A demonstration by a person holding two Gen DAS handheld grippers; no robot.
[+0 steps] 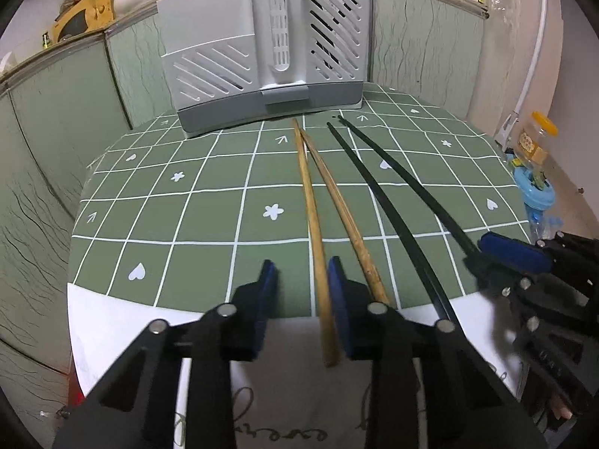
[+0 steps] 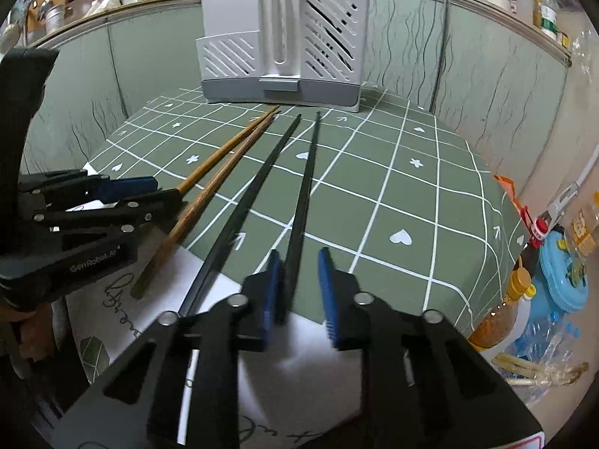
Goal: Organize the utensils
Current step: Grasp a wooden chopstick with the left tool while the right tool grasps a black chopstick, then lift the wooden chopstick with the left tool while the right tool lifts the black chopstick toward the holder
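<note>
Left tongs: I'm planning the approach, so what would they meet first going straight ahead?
Probably the wooden chopstick already lying between the open left tongs; following it, the grey utensil holder at the table's far end.

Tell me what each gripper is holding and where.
Nothing is clamped yet: the open left gripper straddles a wooden chopstick, the open right gripper a black chopstick, both near the thick ends.

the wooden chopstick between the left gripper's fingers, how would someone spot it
Start at the grey utensil holder at the back of the green checked tablecloth. Four chopsticks fan toward the camera; this wooden chopstick is leftmost, bamboo-coloured, unlike the two black ones.
</note>
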